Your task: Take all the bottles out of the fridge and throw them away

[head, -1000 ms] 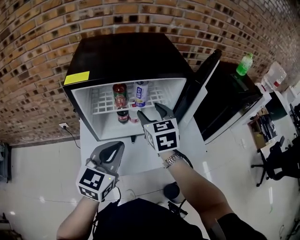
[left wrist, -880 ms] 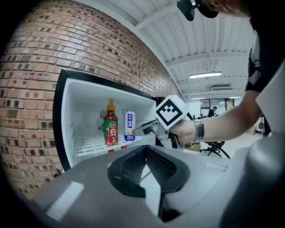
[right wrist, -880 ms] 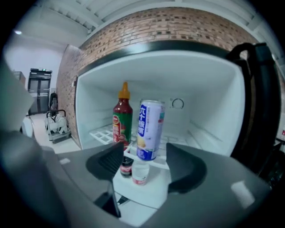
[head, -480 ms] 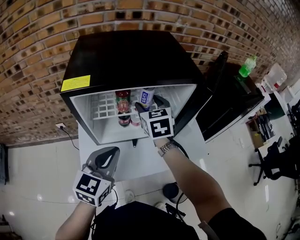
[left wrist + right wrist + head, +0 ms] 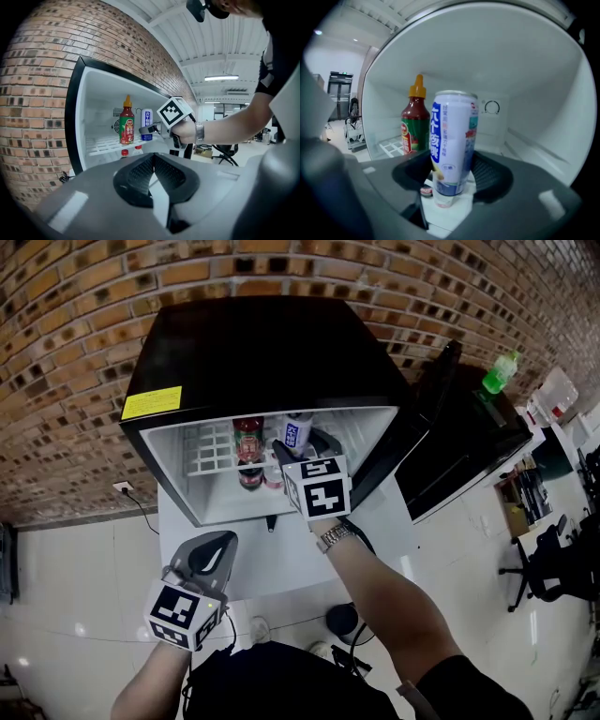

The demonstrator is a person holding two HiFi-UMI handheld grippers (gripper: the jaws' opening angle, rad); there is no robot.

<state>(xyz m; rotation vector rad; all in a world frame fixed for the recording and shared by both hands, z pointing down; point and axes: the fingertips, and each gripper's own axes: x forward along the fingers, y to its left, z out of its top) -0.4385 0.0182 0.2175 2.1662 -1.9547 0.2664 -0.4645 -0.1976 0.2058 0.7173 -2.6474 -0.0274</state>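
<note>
Fridge (image 5: 253, 343): black, open, at 12 o'clock in the head view.
Wire shelf (image 5: 211, 451): carries a red sauce bottle (image 5: 415, 124) with a green label, upright. A white-and-blue bottle (image 5: 453, 140) stands upright just beside it, at its 3 o'clock.
Lower level: two red-capped bottles (image 5: 249, 476) under the shelf.
Right gripper (image 5: 300, 444): reaches inside the fridge. Its fingers are apart on either side of the white-and-blue bottle and have just been closing. The pads do not visibly press on it.
Left gripper (image 5: 223, 538): at 7 o'clock, outside the fridge, fingers together with nothing between them.
Green bottle (image 5: 500, 371): at 2 o'clock on a black unit (image 5: 473, 427), well apart from the fridge.
</note>
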